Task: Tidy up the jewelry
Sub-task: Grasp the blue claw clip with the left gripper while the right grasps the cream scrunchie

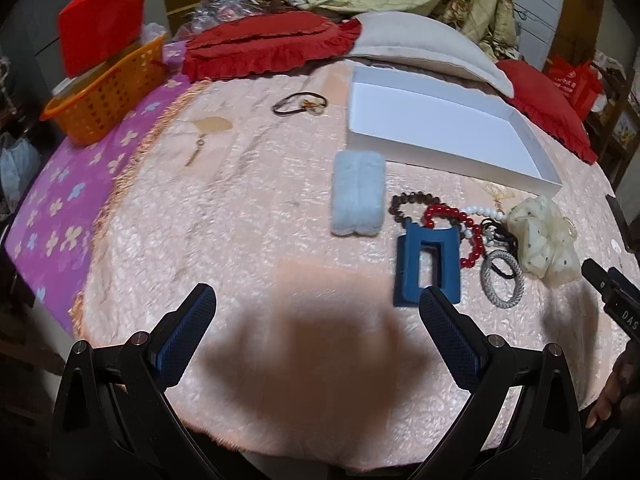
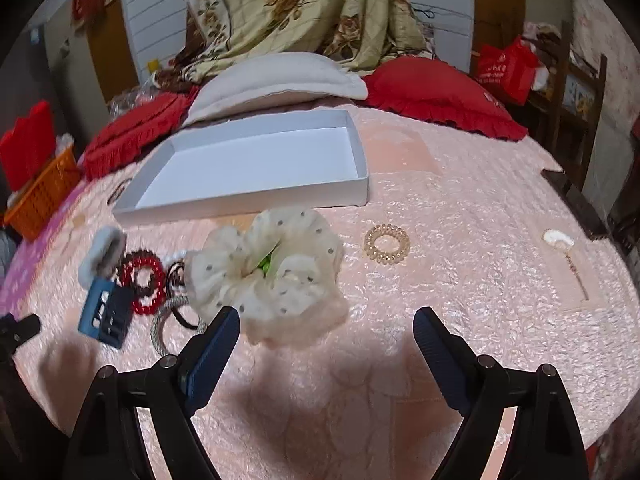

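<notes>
On a pink bedspread lies a heap of jewelry: a blue hair claw (image 1: 428, 266), a red bead bracelet (image 1: 452, 220), a brown bead bracelet (image 1: 412, 200), a silver ring band (image 1: 502, 278) and a cream dotted scrunchie (image 2: 268, 270). Behind them stands an empty white box (image 1: 440, 128). My left gripper (image 1: 318, 304) is open just short of the blue claw, nothing between its fingers. My right gripper (image 2: 326, 322) is open, its left finger at the scrunchie's near edge; no pad presses on it. A gold spiral hair tie (image 2: 386, 245) lies to the right.
A pale blue fuzzy clip (image 1: 357, 192) sits left of the heap. A black hair tie (image 1: 300, 103) and a small fan pendant (image 1: 208, 132) lie further left, a white hairpin (image 2: 560, 244) far right. An orange basket (image 1: 108, 92), red cushions (image 1: 264, 46) and a grey pillow (image 2: 276, 80) line the back.
</notes>
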Tool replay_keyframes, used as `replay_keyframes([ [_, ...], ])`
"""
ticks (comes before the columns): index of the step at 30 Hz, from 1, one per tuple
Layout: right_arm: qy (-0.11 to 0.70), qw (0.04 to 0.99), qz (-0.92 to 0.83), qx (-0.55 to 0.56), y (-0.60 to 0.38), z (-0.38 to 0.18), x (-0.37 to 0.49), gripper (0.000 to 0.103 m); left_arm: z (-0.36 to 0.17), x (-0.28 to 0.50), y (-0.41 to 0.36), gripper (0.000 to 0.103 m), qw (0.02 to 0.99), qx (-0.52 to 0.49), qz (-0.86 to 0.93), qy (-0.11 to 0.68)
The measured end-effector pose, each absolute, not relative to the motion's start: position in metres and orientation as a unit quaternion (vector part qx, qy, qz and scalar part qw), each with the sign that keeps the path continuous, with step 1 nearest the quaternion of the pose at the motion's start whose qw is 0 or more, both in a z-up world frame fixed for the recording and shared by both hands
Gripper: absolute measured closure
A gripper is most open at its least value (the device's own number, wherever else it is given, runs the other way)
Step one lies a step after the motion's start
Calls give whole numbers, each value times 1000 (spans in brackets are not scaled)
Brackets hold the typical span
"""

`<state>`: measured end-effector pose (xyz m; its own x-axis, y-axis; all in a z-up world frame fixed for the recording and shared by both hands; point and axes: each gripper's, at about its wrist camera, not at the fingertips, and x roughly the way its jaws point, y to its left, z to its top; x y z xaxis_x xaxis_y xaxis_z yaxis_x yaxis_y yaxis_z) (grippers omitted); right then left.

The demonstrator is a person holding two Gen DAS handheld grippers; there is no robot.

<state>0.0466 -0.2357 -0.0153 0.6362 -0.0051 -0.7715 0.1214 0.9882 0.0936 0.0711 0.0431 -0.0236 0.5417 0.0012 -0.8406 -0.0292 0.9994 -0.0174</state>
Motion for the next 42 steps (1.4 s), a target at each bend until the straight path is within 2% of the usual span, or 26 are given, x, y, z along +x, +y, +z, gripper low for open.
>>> replay_keyframes([
  [2, 423, 901, -30, 85, -240, -16, 48, 16, -27, 78, 38, 10, 876, -13, -5, 483],
  [8, 418, 902, -7, 111, -241, -18, 58, 17, -39, 97, 28, 11, 866, -32, -35, 498],
  [10, 422, 899, -2, 113, -241, -20, 64, 27, -43, 103, 25, 11, 865, -36, -42, 499],
  [22, 444, 884, 14, 147, -235, -36, 95, 28, -68, 120, 23, 11, 854, -42, -54, 516],
  [24, 444, 885, 17, 140, -232, -37, 97, 28, -72, 122, 21, 17, 852, -39, -50, 520],
  [26, 444, 886, 20, 131, -230, -38, 99, 28, -76, 124, 19, 29, 848, -35, -50, 527],
  [33, 463, 877, 26, 125, -223, -46, 109, 28, -80, 123, 19, 36, 849, -51, -45, 524],
  [34, 463, 877, 25, 122, -222, -46, 109, 32, -79, 121, 19, 46, 850, -51, -50, 522],
  [35, 465, 877, 26, 121, -221, -46, 109, 35, -77, 120, 18, 62, 850, -54, -59, 520],
  [37, 470, 874, 32, 122, -218, -46, 111, 45, -75, 118, 17, 83, 845, -71, -81, 524],
  [38, 472, 872, 33, 121, -217, -47, 112, 48, -74, 117, 16, 90, 844, -74, -82, 525],
  [40, 476, 871, 36, 121, -215, -46, 114, 63, -72, 115, 14, 91, 844, -70, -78, 527],
  [42, 475, 870, 39, 128, -215, -44, 113, 71, -70, 112, 14, 91, 844, -71, -77, 525],
])
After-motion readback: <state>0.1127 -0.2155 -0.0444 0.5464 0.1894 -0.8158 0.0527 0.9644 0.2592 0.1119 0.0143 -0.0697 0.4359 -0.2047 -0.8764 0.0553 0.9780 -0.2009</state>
